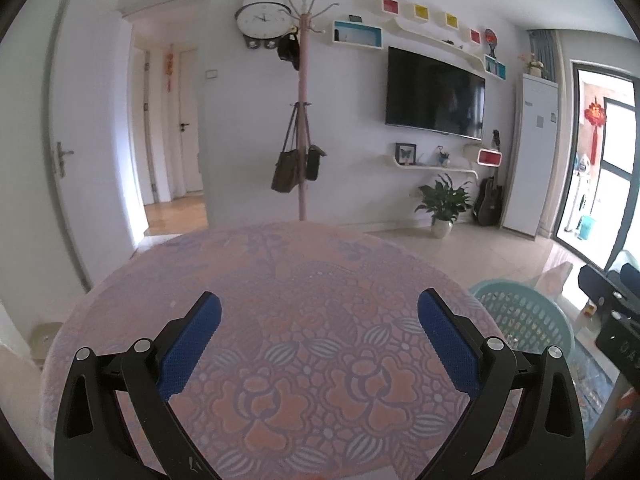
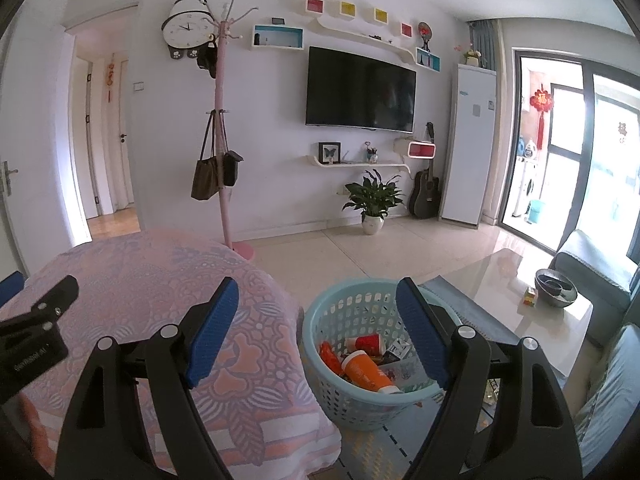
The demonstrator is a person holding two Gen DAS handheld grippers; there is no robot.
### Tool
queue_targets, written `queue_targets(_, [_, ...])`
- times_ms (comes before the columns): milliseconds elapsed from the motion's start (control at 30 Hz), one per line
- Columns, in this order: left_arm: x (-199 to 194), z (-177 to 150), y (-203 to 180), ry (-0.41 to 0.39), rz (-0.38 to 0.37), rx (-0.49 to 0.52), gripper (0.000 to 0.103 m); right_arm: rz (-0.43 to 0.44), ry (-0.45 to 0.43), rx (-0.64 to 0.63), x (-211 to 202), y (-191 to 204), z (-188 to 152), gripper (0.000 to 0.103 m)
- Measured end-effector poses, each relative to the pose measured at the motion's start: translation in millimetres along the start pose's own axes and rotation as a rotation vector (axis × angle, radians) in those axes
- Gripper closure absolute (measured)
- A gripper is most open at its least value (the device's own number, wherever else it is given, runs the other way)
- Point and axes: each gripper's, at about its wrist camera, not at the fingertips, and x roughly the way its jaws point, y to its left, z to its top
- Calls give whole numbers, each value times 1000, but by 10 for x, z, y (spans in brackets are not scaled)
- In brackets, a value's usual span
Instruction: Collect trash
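Note:
A light-blue plastic basket (image 2: pixel 344 396) stands on the floor beside the table and holds an orange cup (image 2: pixel 366 372), a red cup (image 2: pixel 370 344) and other wrappers. My right gripper (image 2: pixel 316 300) hangs open above the basket's near rim, nothing between its blue pads. My left gripper (image 1: pixel 320 312) is open over the table's pink floral cloth (image 1: pixel 300 280), also with nothing in it. The basket's rim (image 1: pixel 520 292) shows at the right of the left wrist view. The left gripper's body (image 2: pixel 36 328) appears at the left edge of the right wrist view.
A pink coat stand (image 2: pixel 222 152) with hanging bags rises behind the table. A glass coffee table (image 2: pixel 520 292) with a dark bowl (image 2: pixel 556 286) stands to the right, a grey sofa (image 2: pixel 616 392) beside it. A potted plant (image 2: pixel 374 200) and guitar (image 2: pixel 426 188) stand by the far wall.

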Motion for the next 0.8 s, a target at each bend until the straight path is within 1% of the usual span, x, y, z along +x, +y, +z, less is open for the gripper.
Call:
queue_targets(267, [-262, 76, 130, -34, 31, 28, 8, 15, -19, -7, -140, 32, 30, 26])
queue_targets(367, [-361, 90, 147, -55, 39, 45, 8, 23, -26, -9, -186, 61, 42, 24])
queue_targets(567, [-441, 80, 160, -75, 44, 52, 8, 34, -34, -19, -268, 98, 35, 23])
queue_targets(600, [-446, 71, 186, -83, 56, 56, 8, 36, -36, -21, -279, 99, 37, 23])
queue_targets(800, [-407, 71, 286, -46, 57, 40, 7, 48, -33, -26, -259, 170, 75, 23])
